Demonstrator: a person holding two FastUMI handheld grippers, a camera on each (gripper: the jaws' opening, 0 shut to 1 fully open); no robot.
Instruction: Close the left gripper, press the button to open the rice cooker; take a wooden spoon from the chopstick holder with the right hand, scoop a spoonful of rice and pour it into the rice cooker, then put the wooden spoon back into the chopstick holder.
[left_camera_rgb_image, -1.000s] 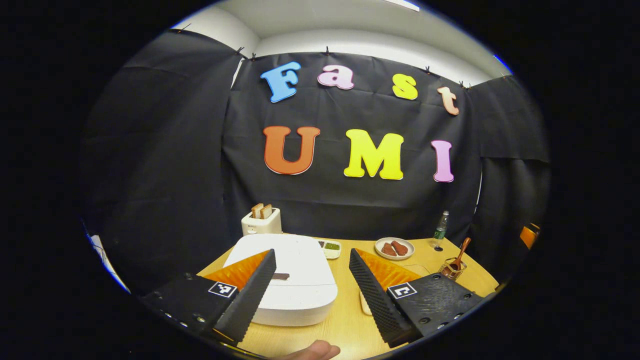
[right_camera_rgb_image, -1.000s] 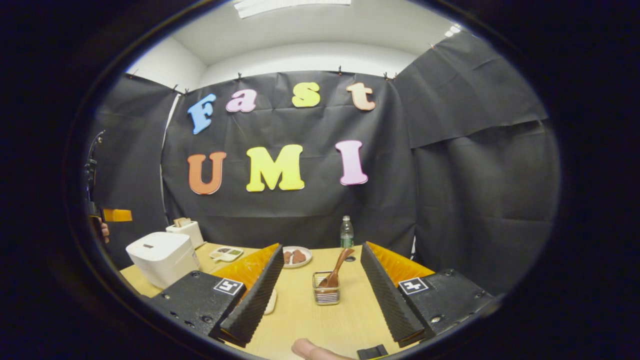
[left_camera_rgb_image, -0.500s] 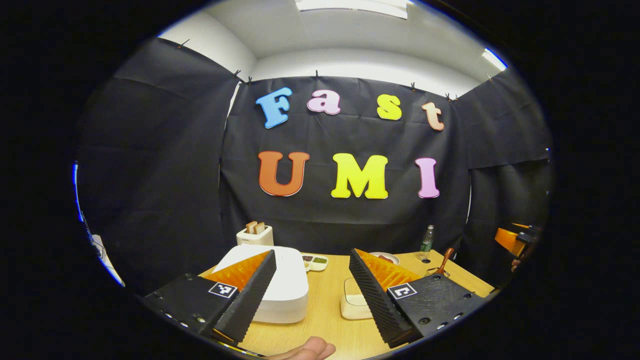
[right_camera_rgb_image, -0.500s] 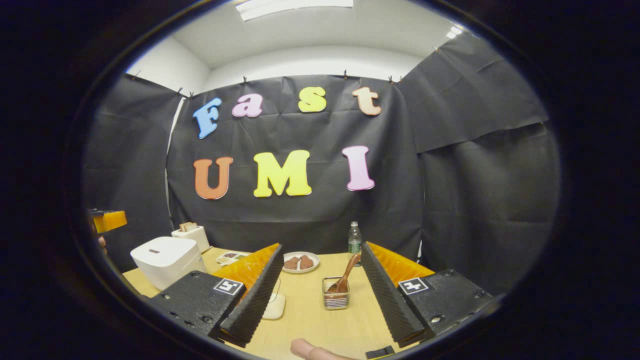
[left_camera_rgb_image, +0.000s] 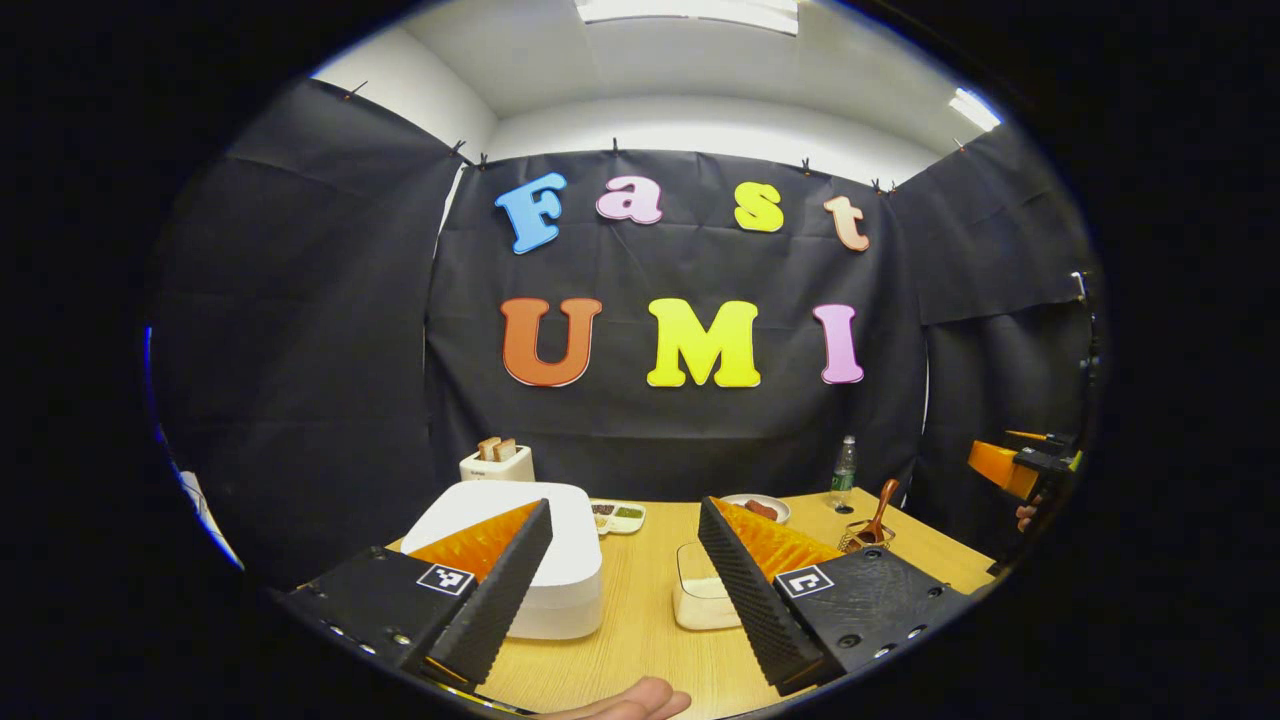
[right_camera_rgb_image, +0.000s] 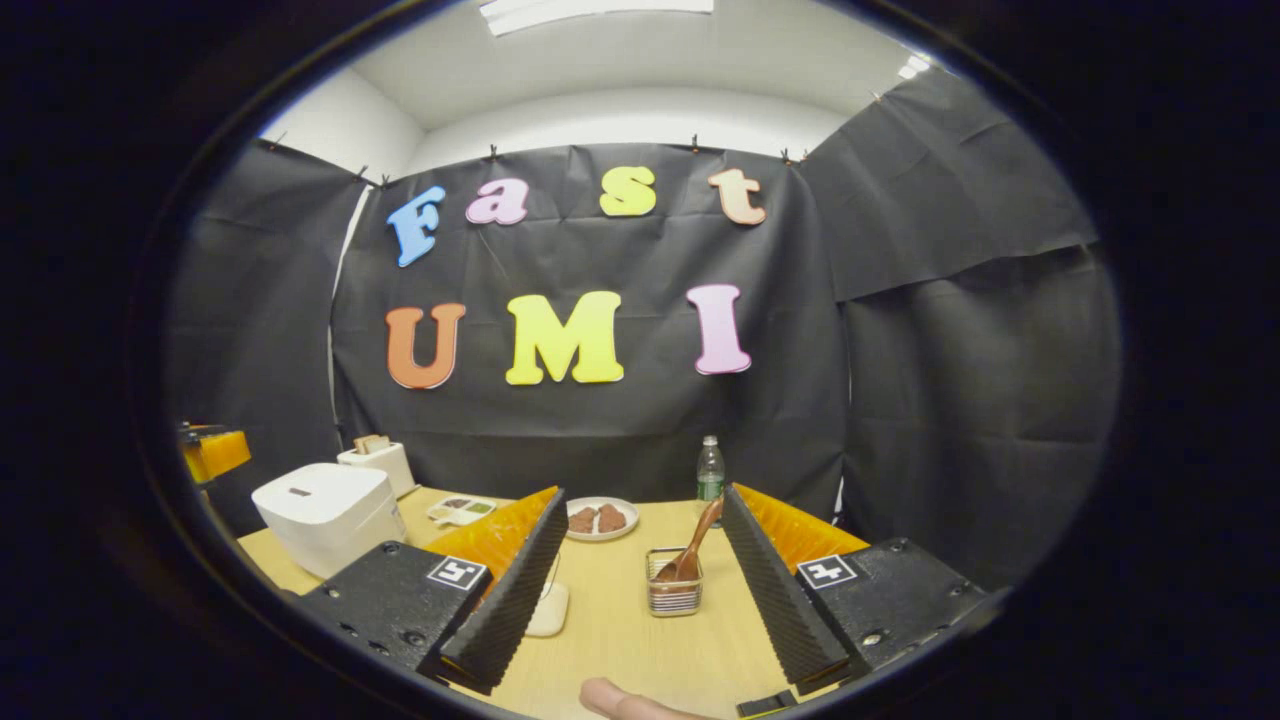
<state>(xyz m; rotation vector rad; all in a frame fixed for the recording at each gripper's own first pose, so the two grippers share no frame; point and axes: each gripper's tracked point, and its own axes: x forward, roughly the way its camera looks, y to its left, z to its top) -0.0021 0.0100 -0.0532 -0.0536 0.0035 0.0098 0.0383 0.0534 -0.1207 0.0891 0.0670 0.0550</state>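
Both grippers hover above the worktop (right_camera_rgb_image: 620, 640), jaws apart and holding nothing. Left gripper (left_camera_rgb_image: 625, 590) faces the closed rice cooker (left_camera_rgb_image: 510, 560) at left. Right gripper (right_camera_rgb_image: 640, 600) faces the wooden spoon (right_camera_rgb_image: 693, 545), standing tilted in the chopstick holder (right_camera_rgb_image: 673, 592) beyond it.

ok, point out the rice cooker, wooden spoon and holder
rice cooker (right_camera_rgb_image: 318, 510): right gripper view, front of the white body.
wooden spoon (right_camera_rgb_image: 700, 532): right gripper view, mid-handle.
holder (right_camera_rgb_image: 673, 595): right gripper view, front wall.
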